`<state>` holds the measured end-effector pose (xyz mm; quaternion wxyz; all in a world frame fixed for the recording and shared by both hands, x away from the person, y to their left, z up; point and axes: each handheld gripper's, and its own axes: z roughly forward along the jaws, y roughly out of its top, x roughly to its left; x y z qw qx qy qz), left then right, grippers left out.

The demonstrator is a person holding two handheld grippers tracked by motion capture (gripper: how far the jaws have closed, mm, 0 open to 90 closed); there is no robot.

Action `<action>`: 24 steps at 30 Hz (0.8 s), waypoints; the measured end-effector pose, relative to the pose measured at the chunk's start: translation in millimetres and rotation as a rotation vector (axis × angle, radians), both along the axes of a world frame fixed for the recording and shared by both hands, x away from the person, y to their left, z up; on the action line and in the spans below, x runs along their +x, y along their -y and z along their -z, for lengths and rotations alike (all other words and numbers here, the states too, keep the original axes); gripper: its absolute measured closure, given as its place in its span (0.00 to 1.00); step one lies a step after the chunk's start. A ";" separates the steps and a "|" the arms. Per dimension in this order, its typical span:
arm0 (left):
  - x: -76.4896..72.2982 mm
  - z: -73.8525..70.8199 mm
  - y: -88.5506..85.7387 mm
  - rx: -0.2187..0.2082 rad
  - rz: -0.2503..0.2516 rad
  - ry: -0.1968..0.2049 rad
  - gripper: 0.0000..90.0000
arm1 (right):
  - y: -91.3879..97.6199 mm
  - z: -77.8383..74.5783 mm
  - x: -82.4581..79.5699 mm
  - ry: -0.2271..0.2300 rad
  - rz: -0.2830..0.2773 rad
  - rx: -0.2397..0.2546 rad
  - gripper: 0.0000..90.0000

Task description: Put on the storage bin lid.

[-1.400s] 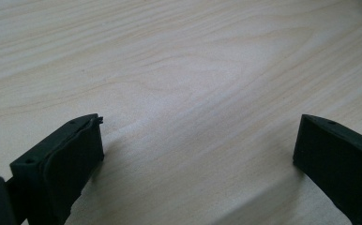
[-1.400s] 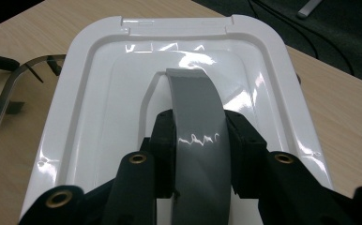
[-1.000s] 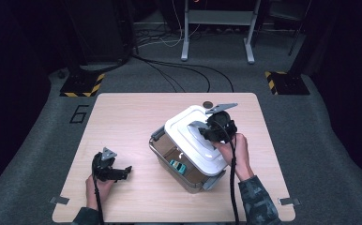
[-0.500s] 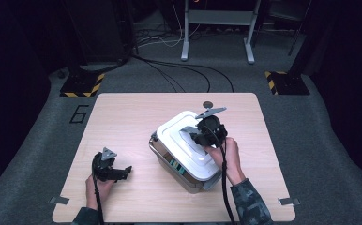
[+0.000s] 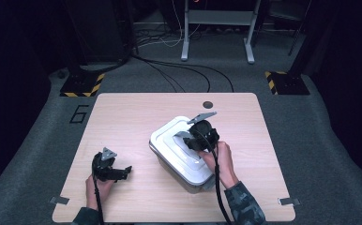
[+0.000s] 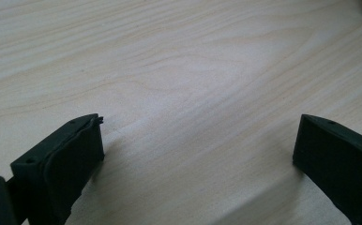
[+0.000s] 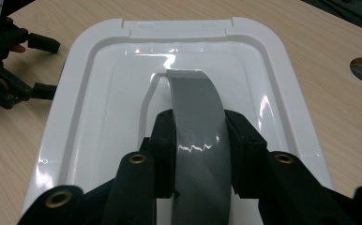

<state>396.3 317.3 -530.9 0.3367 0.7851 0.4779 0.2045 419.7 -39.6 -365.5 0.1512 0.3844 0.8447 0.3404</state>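
Note:
A metal container (image 5: 166, 163) with a white lid (image 5: 169, 137) sits right of the table's middle. The lid (image 7: 99, 84) has a grey arched handle (image 7: 195, 108) along its centre. My right gripper (image 7: 198, 129) is shut on that handle, one black jaw pressed to each side of it; in the high view the right gripper (image 5: 194, 139) stands over the lid's far end. My left gripper (image 5: 122, 171) rests low on the table at the front left, open, with only bare wood between its jaws (image 6: 198, 136). The left gripper (image 7: 10, 61) also appears beyond the lid in the right gripper view.
The light wooden table (image 5: 123, 122) has a round cable hole (image 5: 207, 104) near its far edge, behind the container. Cables and black-and-yellow floor blocks (image 5: 80, 85) lie on the grey carpet beyond the table.
My right gripper has shifted left and slightly down with the lid, which now covers more of the container's near side. The left gripper has stayed where it was.

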 end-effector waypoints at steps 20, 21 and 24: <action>0.1 -0.1 -0.1 0.003 0.002 0.001 0.02 | -5.5 5.9 -6.7 -0.004 -0.016 0.009 0.72; 0.0 0.0 0.0 0.000 0.000 0.000 0.02 | -5.3 5.9 -6.8 -0.008 -0.012 0.014 0.69; 0.1 0.0 -0.1 0.000 0.002 0.000 0.02 | -3.4 4.8 -6.4 -0.004 -0.007 0.027 0.60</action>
